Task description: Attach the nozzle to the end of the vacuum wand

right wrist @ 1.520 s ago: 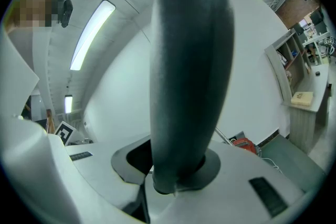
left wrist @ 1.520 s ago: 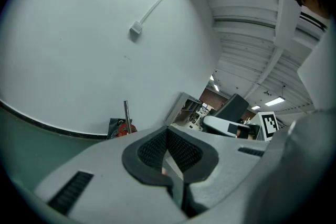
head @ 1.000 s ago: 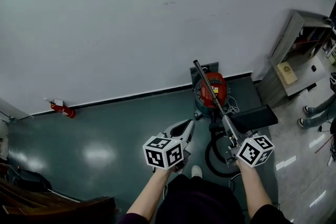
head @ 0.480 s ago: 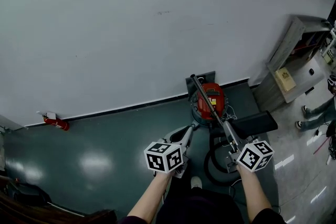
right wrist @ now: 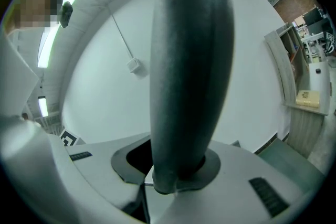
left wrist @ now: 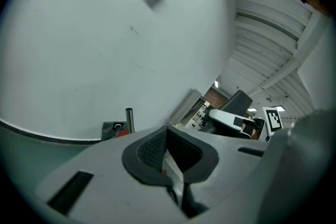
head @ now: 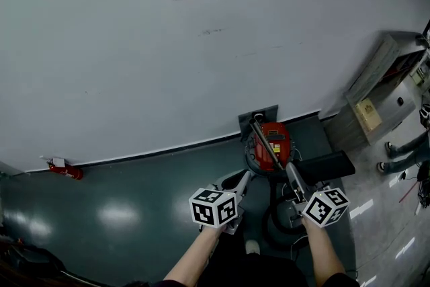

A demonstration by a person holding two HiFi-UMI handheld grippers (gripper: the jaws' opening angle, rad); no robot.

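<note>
Right now my right claw (right wrist: 176, 165) is clamped around the vacuum wand (right wrist: 189, 60), a thick, dark grey tube that fills the gap between its jaws and runs straight out ahead of them. From the head view, the wand is a long, slim metal tube slanting away from that claw toward the white wall (head: 201, 44). Its free end is well ahead of the jaws, above the red vacuum canister (head: 281, 139), which stands on the dark green floor (head: 134, 185). My left claw (head: 243, 177) is closed on nothing, jaws pressed together, and hovers just left of the wand, level with the right claw. I judge the wand to be stiff and fairly light but long, so a small twist of my wrist will probably swing its far end wide. Its smooth, round surface could also slip or roll in the pads. A grip low on the tube steadies it, though fitting a part onto the tip may call for a second hold nearer that free end. A black flat piece (head: 327, 163) lies just right of the right claw; it may be the nozzle, but I cannot tell.
</note>
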